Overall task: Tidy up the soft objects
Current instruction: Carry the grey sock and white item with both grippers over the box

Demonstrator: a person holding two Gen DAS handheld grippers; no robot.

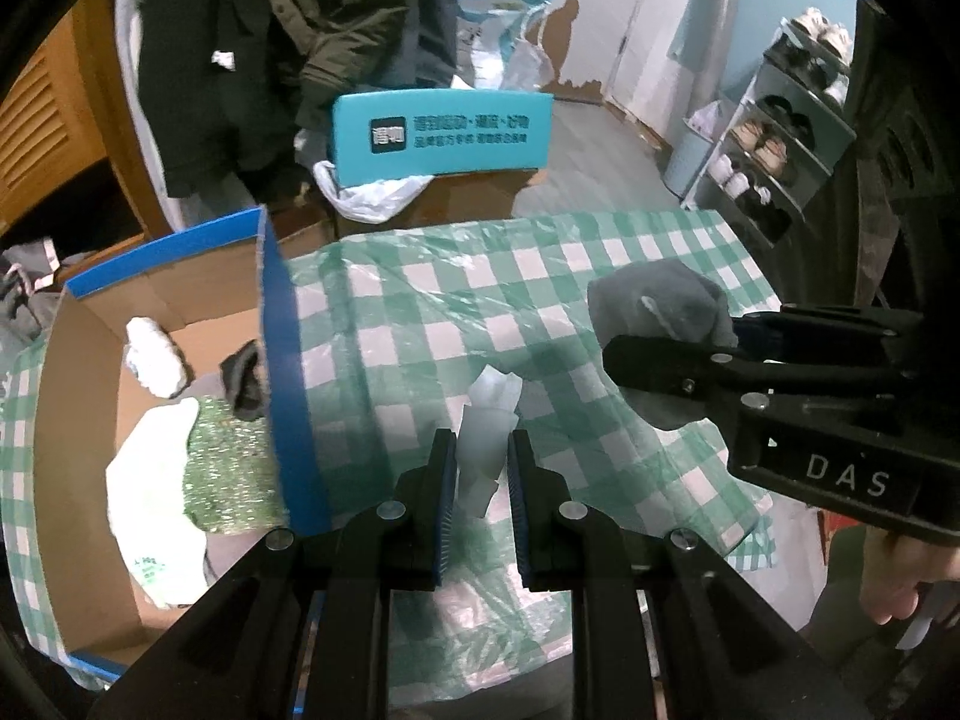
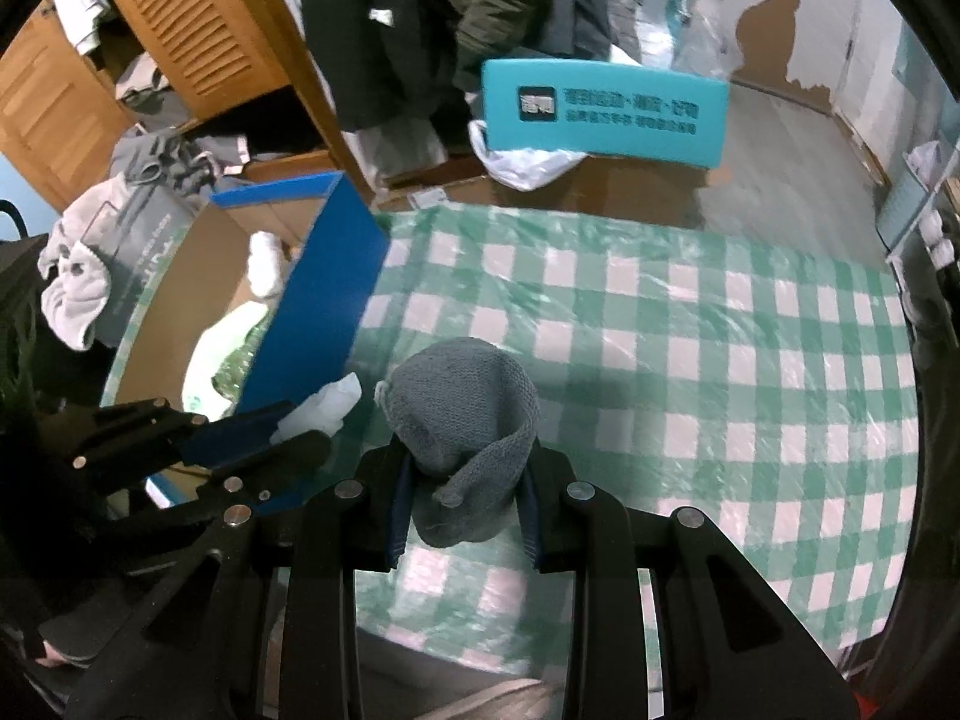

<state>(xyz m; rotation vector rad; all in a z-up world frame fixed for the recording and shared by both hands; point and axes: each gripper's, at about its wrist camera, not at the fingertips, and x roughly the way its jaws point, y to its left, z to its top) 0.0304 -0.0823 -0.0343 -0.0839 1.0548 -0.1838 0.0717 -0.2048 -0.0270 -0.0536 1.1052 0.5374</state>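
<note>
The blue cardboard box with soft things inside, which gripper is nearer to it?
Left. The left gripper is beside the blue cardboard box; the right gripper is farther out over the checked cloth.

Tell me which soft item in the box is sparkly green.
The glittery green cloth against the blue box wall; the white fluffy piece and dark sock aren't.

Pale translucent wad (image 1: 487,438), crumpled, apparently thin plastic, pinched upright between the left jaws. Grey knitted sock (image 2: 465,432), folded over, clamped between the right jaws, its bulk bulging forward past the tips.
</note>
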